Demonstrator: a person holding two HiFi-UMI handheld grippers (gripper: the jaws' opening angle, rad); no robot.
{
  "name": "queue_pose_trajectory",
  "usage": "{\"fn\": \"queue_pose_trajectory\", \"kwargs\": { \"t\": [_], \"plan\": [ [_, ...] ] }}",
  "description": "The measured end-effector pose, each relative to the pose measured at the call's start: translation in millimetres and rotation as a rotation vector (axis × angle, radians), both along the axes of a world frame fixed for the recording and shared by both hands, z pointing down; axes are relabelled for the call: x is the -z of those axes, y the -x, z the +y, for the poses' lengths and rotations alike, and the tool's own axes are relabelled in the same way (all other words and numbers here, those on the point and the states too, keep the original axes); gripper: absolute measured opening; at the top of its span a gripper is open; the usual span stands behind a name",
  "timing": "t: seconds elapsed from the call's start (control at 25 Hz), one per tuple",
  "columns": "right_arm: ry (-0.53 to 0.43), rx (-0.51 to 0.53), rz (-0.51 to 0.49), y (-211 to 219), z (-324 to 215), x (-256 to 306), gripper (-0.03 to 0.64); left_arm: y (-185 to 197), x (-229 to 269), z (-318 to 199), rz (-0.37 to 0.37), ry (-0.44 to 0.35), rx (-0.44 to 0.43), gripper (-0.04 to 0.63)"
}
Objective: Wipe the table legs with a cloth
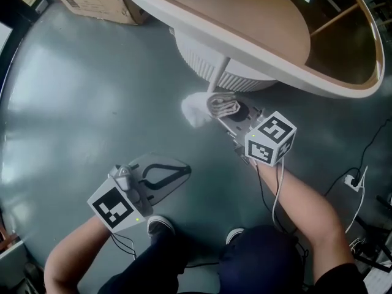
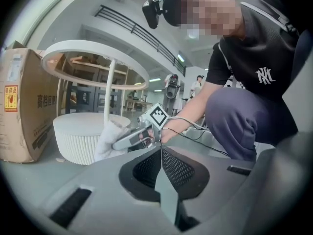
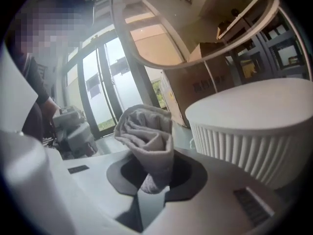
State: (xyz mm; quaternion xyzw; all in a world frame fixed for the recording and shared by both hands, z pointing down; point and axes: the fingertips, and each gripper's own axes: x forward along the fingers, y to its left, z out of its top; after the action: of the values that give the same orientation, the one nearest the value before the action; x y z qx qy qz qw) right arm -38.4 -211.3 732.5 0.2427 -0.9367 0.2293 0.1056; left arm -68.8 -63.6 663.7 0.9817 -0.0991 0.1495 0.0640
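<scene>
Our right claw [image 1: 225, 110] pinches a bunched-up off-white cloth [image 1: 207, 108], thin white table leg [image 1: 218, 75] just past its tips; left claw [image 1: 183, 172] is closed up, empty.

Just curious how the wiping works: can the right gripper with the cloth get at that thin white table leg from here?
Probably yes. The right gripper is shut on the cloth, which sits right beside the thin leg above the ribbed base, with nothing between them. Whether they touch is unclear.
</scene>
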Motion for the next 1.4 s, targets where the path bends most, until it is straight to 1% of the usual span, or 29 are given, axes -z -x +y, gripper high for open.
{"fn": "queue_pose_trajectory", "kwargs": {
  "t": [0.12,0.24,0.32,0.4,0.56,0.64,0.72,0.8,0.88,1.0,1.08,1.16,1.2,1.28,1.32,1.4],
  "plan": [
    [0.046,0.019,0.101,-1.3,0.8,-47.6,0.067,-4.0,2.1,-2.1,0.011,-0.008,-0.005,0.009],
    [0.068,0.060,0.205,-2.1,-0.4,-88.6,0.067,-6.2,1.0,-3.3,0.011,-0.013,-0.010,0.008],
    [0.089,0.077,0.254,-3.4,0.7,-111.0,0.067,-6.4,-2.1,-1.3,0.011,-0.007,-0.008,0.008],
    [0.131,0.080,0.280,-5.3,0.2,-128.5,0.067,-6.3,-5.5,-0.2,0.011,-0.005,-0.008,0.009],
    [0.226,0.094,0.337,-5.3,3.0,-142.3,0.067,-4.9,-10.7,4.3,0.001,0.020,-0.002,0.008],
    [0.226,0.116,0.336,-7.3,10.3,-127.2,0.067,-5.8,-9.2,6.8,-0.003,0.026,-0.006,0.009],
    [0.158,0.152,0.307,-15.2,18.0,-92.4,0.067,-7.0,-4.0,4.3,-0.002,0.007,-0.014,0.008],
    [0.060,0.153,0.248,-29.4,20.0,-43.0,0.067,-5.8,5.5,-4.8,0.013,-0.022,-0.009,0.009],
    [-0.048,0.091,0.173,-48.3,10.1,12.7,0.067,-2.8,18.1,-17.2,0.033,-0.046,0.003,0.008],
    [-0.226,-0.035,0.051,-68.4,-14.0,93.6,0.067,1.1,36.0,-33.3,0.047,-0.069,0.017,0.008],
    [-0.327,-0.085,-0.040,-69.6,-21.3,137.3,0.067,-1.2,44.4,-38.7,0.055,-0.082,0.023,0.008],
    [-0.418,-0.106,-0.103,-62.4,-23.6,166.1,0.067,-4.7,47.9,-40.1,0.058,-0.085,0.020,0.008],
    [-0.451,-0.113,-0.131,-57.0,-24.4,174.7,0.067,-5.6,47.8,-39.7,0.055,-0.082,0.018,0.008],
    [-0.482,-0.115,-0.199,-46.9,-25.0,184.0,0.067,-7.6,47.2,-38.4,0.052,-0.081,0.010,0.008],
    [-0.488,-0.106,-0.228,-43.2,-24.3,185.7,0.067,-9.0,47.1,-37.8,0.053,-0.083,0.006,0.008],
    [-0.504,-0.068,-0.251,-36.3,-20.5,185.9,0.067,-10.9,45.7,-36.1,0.055,-0.082,0.001,0.008]
  ]
}}
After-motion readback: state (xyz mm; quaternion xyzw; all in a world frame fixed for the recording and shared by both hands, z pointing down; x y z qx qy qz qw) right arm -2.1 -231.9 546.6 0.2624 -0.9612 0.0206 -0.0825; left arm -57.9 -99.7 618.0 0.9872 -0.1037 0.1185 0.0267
